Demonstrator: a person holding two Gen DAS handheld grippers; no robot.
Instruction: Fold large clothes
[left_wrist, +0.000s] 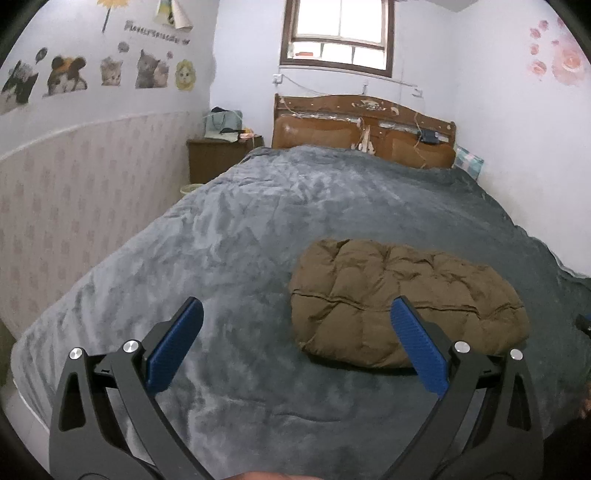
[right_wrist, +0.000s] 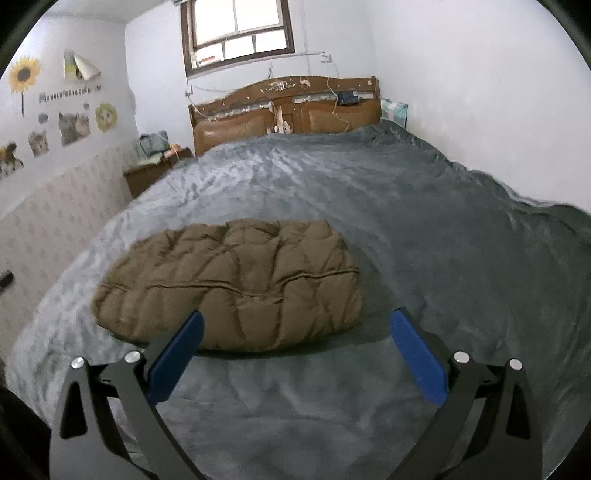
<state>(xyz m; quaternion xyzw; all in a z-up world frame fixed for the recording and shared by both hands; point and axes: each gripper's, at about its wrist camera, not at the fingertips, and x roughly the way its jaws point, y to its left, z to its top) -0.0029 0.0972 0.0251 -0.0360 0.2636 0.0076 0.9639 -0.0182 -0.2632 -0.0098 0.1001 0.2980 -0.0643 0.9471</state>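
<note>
- Wall stickers (left_wrist: 66, 75): cats and a sunflower, far left wall, above patterned panelling; no part in the task.
- Nightstand (left_wrist: 218, 157): dark wood, left of the headboard, cluttered with a bag and small items; well apart from the work area.
- Bed (left_wrist: 229, 229): covered in a grey plush blanket, creased all over, filling most of both views.
- Left hand-held gripper (left_wrist: 295, 310): fingers spread wide, nothing between them, held above the blanket near the foot of the bed; blue pads (left_wrist: 173, 347) clear of any cloth.
- Jacket (left_wrist: 402, 306): brown, quilted, puffy; lying as a compact folded bundle on the blanket toward the near right part of the bed, one seam running across its middle. Judged folded or close to it.
- Right hand-held gripper (right_wrist: 295, 317): fingers likewise spread wide and empty, just short of the bundle's near edge; left finger overlapping the jacket (right_wrist: 236, 280) in view, contact not certain.
- Headboard (right_wrist: 288, 110): worn brown wood, far end, under the window (right_wrist: 236, 29).
- Risks, as judged: padded filling likely to spring the fold open if released loosely; slippery shell apt to slide on the plush blanket when pushed; a pinch taken too shallow may lift only the top layer and undo the bundle; blanket may be caught together with the jacket.
</note>
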